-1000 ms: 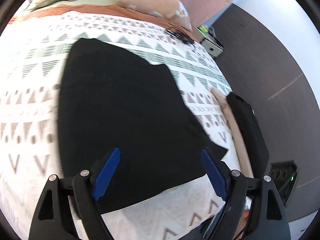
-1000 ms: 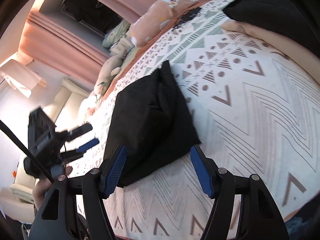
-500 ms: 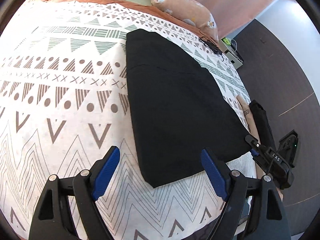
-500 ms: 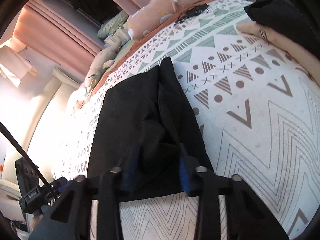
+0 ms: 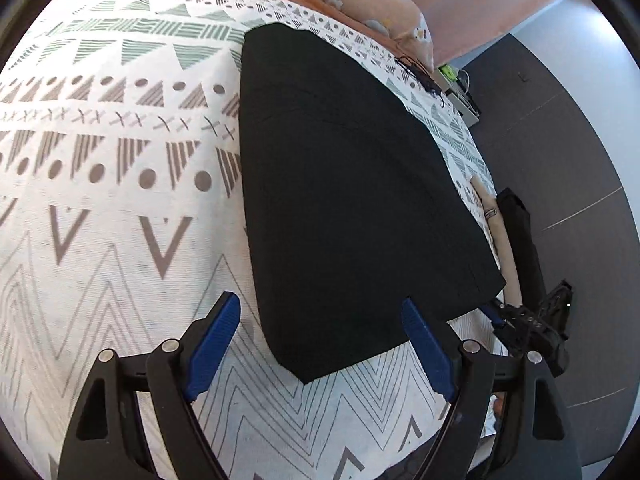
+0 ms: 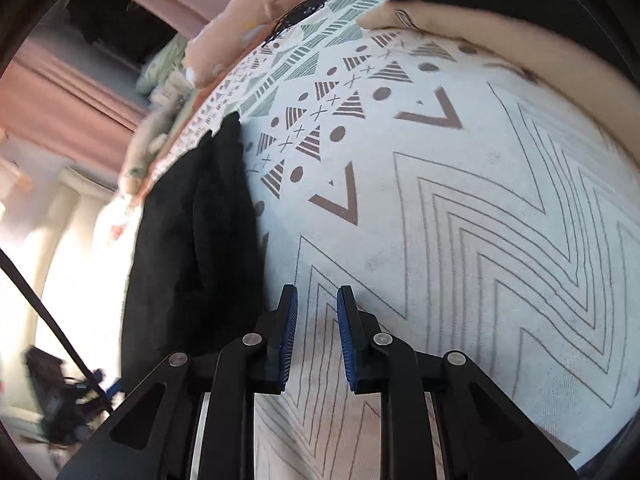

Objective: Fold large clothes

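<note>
Bed (image 5: 120, 240), patterned cover: black garment (image 5: 344, 200) lies folded flat ahead of my left gripper (image 5: 320, 344), jaws wide and empty, presumably for another fold; right gripper (image 6: 317, 336) beside it, jaws nearly closed, holding nothing.

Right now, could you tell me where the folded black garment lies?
The folded black garment lies flat on the patterned white bedspread, ahead of the open left tongs.

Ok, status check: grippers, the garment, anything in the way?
Left gripper open, empty, over garment's near corner. Right gripper nearly shut, empty, beside it. Black garment folded flat on bedspread. Nothing blocking.
</note>
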Demonstrator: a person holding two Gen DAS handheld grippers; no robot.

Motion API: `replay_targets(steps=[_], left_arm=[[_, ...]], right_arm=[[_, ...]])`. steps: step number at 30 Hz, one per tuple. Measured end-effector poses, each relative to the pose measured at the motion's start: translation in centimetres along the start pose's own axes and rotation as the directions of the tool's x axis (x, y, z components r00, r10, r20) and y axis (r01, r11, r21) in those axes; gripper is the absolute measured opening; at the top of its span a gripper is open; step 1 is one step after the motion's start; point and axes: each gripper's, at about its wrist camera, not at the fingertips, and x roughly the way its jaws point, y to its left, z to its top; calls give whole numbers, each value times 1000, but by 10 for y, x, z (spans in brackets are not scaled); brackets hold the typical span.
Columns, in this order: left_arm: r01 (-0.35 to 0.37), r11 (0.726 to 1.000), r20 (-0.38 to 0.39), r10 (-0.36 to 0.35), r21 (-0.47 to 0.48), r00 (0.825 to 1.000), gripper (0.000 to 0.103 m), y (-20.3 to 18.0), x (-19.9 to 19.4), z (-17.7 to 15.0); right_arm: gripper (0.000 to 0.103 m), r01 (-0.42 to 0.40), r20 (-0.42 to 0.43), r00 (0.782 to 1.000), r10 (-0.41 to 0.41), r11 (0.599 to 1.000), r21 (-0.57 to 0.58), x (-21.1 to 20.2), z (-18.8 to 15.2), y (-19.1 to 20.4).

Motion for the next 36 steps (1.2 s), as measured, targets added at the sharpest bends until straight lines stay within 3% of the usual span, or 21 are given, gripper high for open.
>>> replay_targets(steps=[3, 4, 5, 7, 11, 19, 24, 25, 26, 29, 32, 36], left_arm=[[14, 1000, 2, -14, -19, 1000, 80, 3, 7, 3], [20, 999, 2, -20, -25, 1000, 80, 4, 9, 4], [26, 999, 1, -26, -28, 1000, 80, 4, 11, 4], [29, 999, 1, -29, -27, 1000, 80, 3, 11, 4], [26, 1000, 1, -26, -14, 1000, 80, 0, 14, 9], [4, 1000, -12, -5, -10, 1000, 73, 5, 27, 25], [-45, 998, -23, 46, 32, 999, 61, -6, 35, 30], [-59, 997, -21, 60, 54, 998, 61, -12, 34, 30], [-68, 995, -17, 70, 77, 997, 61, -18, 34, 30], [-85, 990, -9, 87, 114, 996, 56, -27, 34, 31], [-92, 989, -10, 93, 116, 996, 48, -30, 35, 32], [-88, 988, -13, 91, 127, 996, 35, -31, 32, 28]], right_arm=[[20, -35, -12, 999, 35, 999, -21, -9, 4, 6], [32, -36, -12, 999, 36, 999, -31, -11, 6, 9], [56, -45, -7, 999, 45, 998, -38, -13, 8, 9], [84, -87, 10, 996, 88, 995, -51, -18, 11, 12], [84, -131, -26, 991, 129, 990, -52, -10, 15, 16], [84, -190, -195, 964, 182, 981, -26, 46, 19, 22], [84, -195, -216, 960, 180, 980, -50, 69, 27, 32], [79, -189, -212, 962, 172, 980, -61, 69, 28, 34], [60, -185, -210, 964, 166, 980, -74, 71, 28, 37], [26, -194, -207, 964, 168, 974, -114, 68, 25, 45], [15, -202, -180, 968, 173, 966, -160, 63, 18, 51], [12, -226, -165, 965, 203, 964, -138, 56, 9, 45]])
